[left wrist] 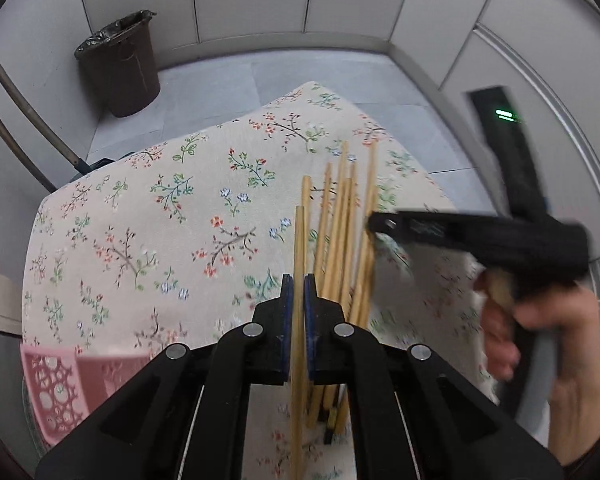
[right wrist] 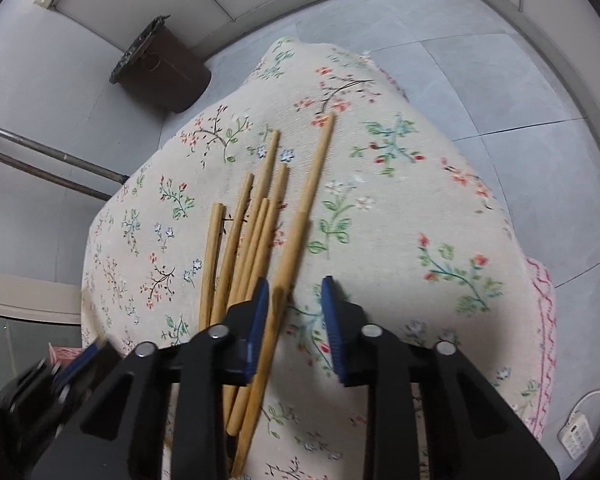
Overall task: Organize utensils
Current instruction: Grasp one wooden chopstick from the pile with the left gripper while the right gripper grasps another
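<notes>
Left gripper (left wrist: 298, 284) fingers are clamping one chopstick (left wrist: 299, 264) at lower centre, isolating it from the bundle (right wrist: 256, 240). Right gripper (right wrist: 294, 300) fingers are standing wide, straddling another.

My left tool (left wrist: 298, 280) is gripping one chopstick (left wrist: 299, 264), and the loose chopstick bundle (left wrist: 346, 232) is lying just to its right, crowding that side. My right tool (left wrist: 384, 226) is reaching in over the bundle's far edge, blocking passage there. The floral worktop (left wrist: 160, 208) is lying bare to my left, with a pink basket (left wrist: 60, 384) sitting at its near-left corner.
</notes>
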